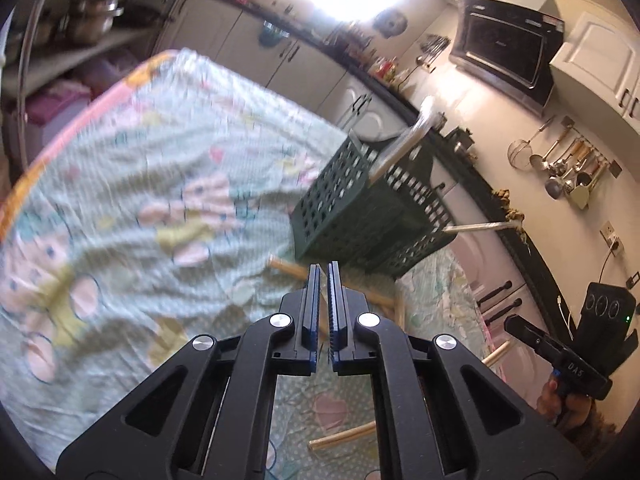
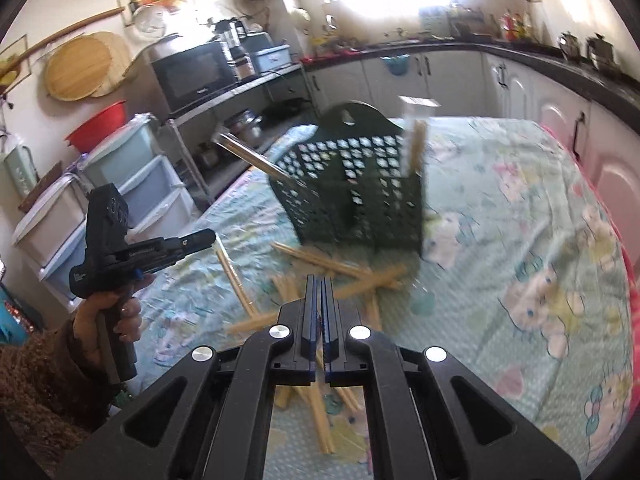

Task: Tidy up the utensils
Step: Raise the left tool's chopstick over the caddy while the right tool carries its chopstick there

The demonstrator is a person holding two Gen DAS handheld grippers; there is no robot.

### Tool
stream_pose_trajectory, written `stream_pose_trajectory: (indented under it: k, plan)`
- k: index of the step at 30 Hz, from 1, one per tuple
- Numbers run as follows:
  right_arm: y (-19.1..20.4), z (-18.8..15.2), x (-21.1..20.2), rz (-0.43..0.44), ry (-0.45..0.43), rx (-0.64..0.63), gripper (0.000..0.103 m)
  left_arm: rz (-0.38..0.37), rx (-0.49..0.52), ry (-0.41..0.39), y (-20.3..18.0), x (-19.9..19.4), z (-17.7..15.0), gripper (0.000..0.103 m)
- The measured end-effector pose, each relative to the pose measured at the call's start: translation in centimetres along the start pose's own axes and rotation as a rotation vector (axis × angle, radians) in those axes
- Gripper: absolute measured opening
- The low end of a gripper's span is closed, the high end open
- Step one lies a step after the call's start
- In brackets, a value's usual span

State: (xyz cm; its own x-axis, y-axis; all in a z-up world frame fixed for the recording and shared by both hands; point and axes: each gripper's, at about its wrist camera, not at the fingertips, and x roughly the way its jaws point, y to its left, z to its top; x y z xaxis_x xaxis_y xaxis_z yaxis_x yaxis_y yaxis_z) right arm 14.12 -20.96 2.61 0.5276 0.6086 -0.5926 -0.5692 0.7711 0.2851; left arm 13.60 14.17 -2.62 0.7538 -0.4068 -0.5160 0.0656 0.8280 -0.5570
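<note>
Left gripper [image 1: 324, 270]: I see its jaws nearly together, nothing between them.
Right gripper [image 2: 319, 282]: I see the jaws pressed close, empty.
Dark green perforated plastic basket [image 2: 360, 196]: far, centre of the pastel patterned tablecloth [image 2: 520, 240], holding a metal-handled utensil [image 2: 248, 156].
Loose wooden sticks [image 2: 352, 276]: scattered near, just before the basket.

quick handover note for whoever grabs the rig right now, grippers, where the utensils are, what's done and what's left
Left gripper: shut, holding nothing, raised above the table.
Right gripper: shut, nothing visibly held, above the pile.
Green basket stands on the patterned tablecloth; a metal utensil and a wooden one already stick out of it.
Left: many wooden sticks scattered on the cloth in front of the basket, still to be picked up and put in.
</note>
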Motion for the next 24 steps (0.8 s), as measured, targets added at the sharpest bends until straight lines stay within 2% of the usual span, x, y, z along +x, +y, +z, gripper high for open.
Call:
stream_pose_trajectory:
  k: [6,11,24]
  plan:
    - [2.3,2.1,-0.4,0.043,-0.016,-0.065,0.002,0.002,0.057,-0.078,-1.4,-2.8,1.7,0.001]
    - [4.4,4.3,-0.8,0.079,-0.028,-0.127,0.002,-0.026,0.103,-0.119,-3.2,-4.6,2.9,0.001]
    - [8.0,7.4,-2.1,0.118,-0.052,-0.221,0.002,-0.095,0.242,-0.117,-9.1,-6.0,4.6,0.001]
